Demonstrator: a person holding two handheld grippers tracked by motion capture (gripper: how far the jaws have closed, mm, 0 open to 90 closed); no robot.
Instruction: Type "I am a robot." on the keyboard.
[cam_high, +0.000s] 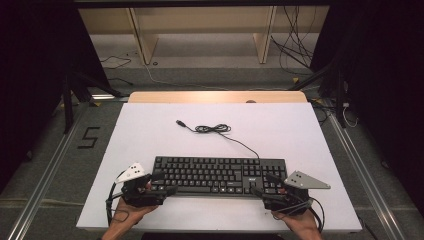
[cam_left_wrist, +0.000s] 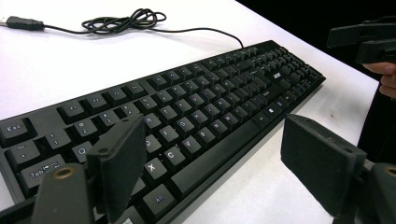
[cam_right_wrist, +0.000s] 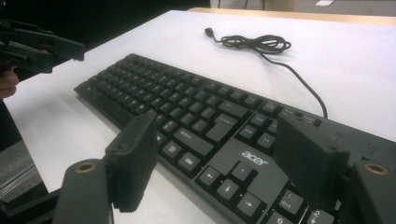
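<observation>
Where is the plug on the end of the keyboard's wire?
In the high view, the plug lies on the white table, behind the keyboard, just left of the bundled wire.

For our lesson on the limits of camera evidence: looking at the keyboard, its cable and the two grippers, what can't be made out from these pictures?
- Keyboard: key legends are too small to read in the high view; its front corners are covered by the left gripper and right gripper.
- Keyboard's left end: cut off by the frame edge in the left gripper view.
- Cable: the coil's loops are too tangled to count.
- Jaw contact with the keyboard: cannot tell.
</observation>
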